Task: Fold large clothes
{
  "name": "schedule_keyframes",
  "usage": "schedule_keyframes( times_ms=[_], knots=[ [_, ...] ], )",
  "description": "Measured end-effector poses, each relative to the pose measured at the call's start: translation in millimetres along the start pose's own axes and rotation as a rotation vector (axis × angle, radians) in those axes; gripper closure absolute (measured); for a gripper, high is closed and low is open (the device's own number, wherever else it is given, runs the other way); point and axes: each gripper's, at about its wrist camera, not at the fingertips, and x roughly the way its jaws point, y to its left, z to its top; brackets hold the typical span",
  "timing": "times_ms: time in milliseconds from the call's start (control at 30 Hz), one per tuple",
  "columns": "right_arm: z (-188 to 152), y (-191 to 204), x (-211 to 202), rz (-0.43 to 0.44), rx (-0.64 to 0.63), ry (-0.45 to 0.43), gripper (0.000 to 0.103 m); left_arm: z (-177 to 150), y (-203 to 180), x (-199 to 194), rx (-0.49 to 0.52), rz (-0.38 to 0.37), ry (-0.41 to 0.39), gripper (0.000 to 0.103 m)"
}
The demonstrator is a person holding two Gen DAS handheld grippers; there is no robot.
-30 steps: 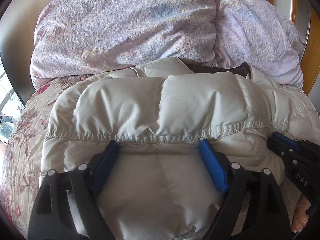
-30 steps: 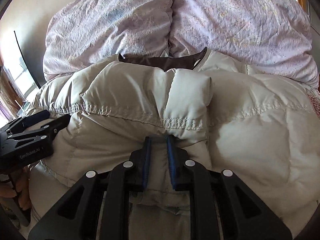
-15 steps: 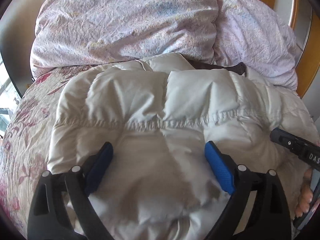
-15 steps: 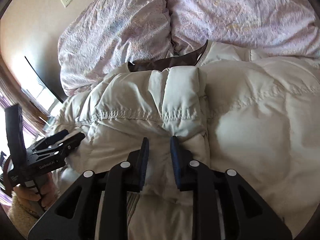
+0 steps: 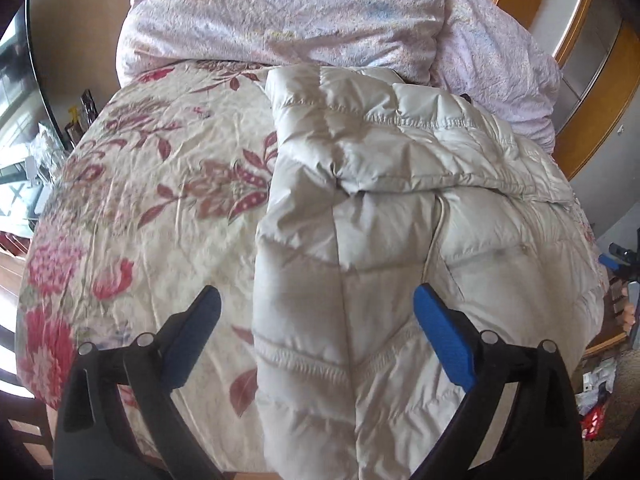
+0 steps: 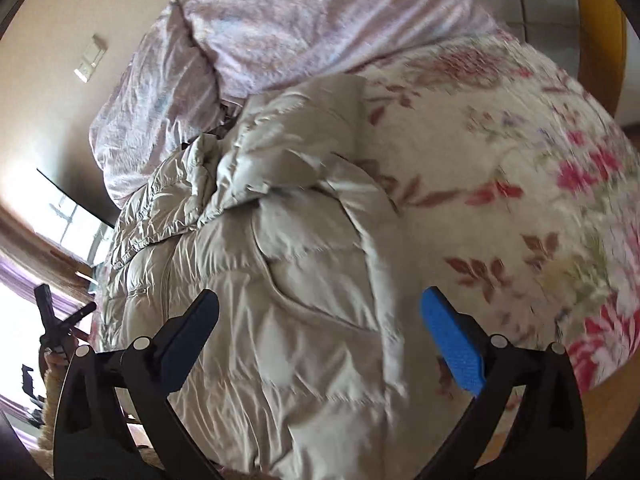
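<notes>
- In the left wrist view, our left gripper (image 5: 316,320) is spread wide at the bottom of the frame and holds nothing; its left finger is over the bedspread (image 5: 152,184), its right finger over the jacket (image 5: 380,240).
- The jacket, cream and quilted, lies folded on the bed, filling the centre and right of that frame, with a folded-over panel across its upper part.
- Two lilac pillows (image 5: 288,12) sit along the top of the frame, touching the jacket's far edge.
- In the right wrist view, our right gripper (image 6: 320,320) is also spread wide and empty, above the jacket (image 6: 280,280), which runs from the centre to the lower left.
- There the bedspread (image 6: 520,160) fills the right side and the pillows (image 6: 280,32) the upper left.
- The left gripper (image 6: 56,328) shows small at the left edge of this frame.
</notes>
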Motion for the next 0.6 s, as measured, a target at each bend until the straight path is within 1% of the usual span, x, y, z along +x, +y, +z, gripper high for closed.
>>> schedule_keyframes(
  times_ms=[100,133,200,233,367,467,533,600],
  knots=[
    [-21.2,-37.4,-10.9,0.087,0.089,0.024,0.009,-19.9,10.1,-7.7,-0.033,-0.051,0.010,0.016],
    [-28.0,-46.5,-13.1,0.103,0.108,0.032,0.010,-26.4,12.1,-8.9,-0.043,-0.063,0.015,0.019],
    [-37.3,-57.8,-12.5,0.128,0.134,0.058,0.013,-37.3,15.2,-8.4,-0.058,-0.080,0.034,0.022],
    [-41.4,-62.4,-10.9,0.141,0.143,0.071,0.014,-41.7,16.0,-7.0,-0.064,-0.086,0.047,0.026],
    [-50.3,-68.3,-0.7,0.225,0.175,0.127,0.021,-56.0,16.2,0.6,-0.084,-0.108,0.096,0.031],
    [-52.5,-61.2,4.6,0.250,0.164,0.149,0.021,-62.7,12.4,5.6,-0.089,-0.122,0.116,0.032],
    [-53.9,-58.5,5.8,0.264,0.157,0.161,0.021,-64.1,8.2,5.7,-0.072,-0.109,0.109,0.031],
    [-56.7,-54.4,7.3,0.275,0.140,0.179,0.023,-64.5,6.5,6.4,-0.070,-0.112,0.110,0.031]
  ],
)
